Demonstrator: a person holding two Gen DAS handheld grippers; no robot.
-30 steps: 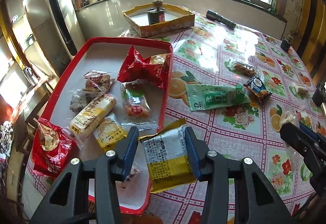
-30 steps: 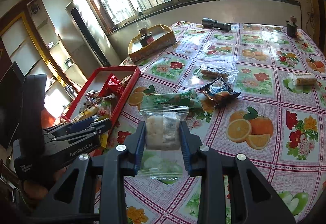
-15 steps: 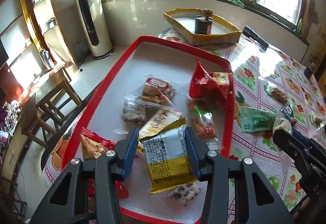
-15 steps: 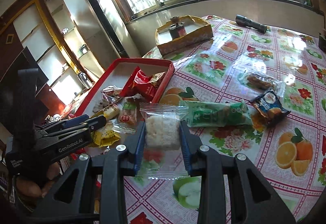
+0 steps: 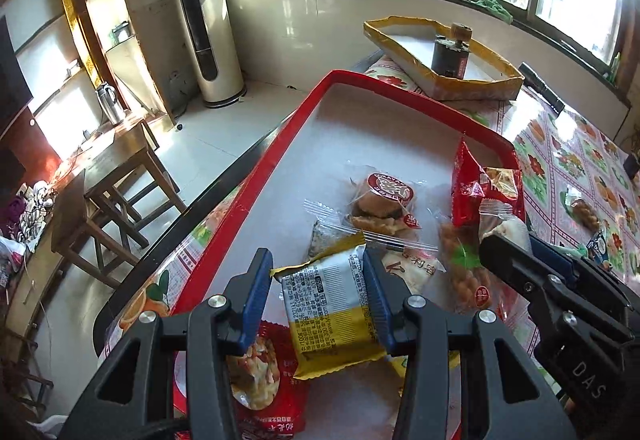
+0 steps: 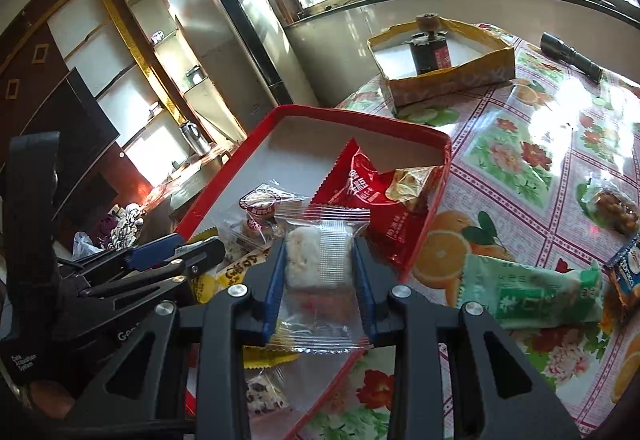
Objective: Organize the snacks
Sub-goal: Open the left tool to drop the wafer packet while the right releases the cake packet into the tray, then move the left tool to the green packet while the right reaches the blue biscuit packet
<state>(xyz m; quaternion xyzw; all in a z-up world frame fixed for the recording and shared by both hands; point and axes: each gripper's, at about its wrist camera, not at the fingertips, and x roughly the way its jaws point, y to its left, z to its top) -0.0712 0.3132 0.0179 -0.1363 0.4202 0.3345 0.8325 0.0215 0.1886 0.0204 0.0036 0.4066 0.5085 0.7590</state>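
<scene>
Left gripper [image 5: 316,304] clamped a yellow packet [image 5: 334,314] above the red tray [image 5: 280,155]. Right gripper [image 6: 320,282] pinched a clear rice-cake pack [image 6: 318,260] over the tray's near edge, among snacks.

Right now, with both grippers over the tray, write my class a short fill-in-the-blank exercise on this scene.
1. The left gripper holds a white and ____ packet.
2. The right gripper holds a ____ wrapper with a white cake.
3. The tray has a ____ rim.
4. The green packet lies ____ the tray.

Missing: yellow; clear; red; outside
</scene>
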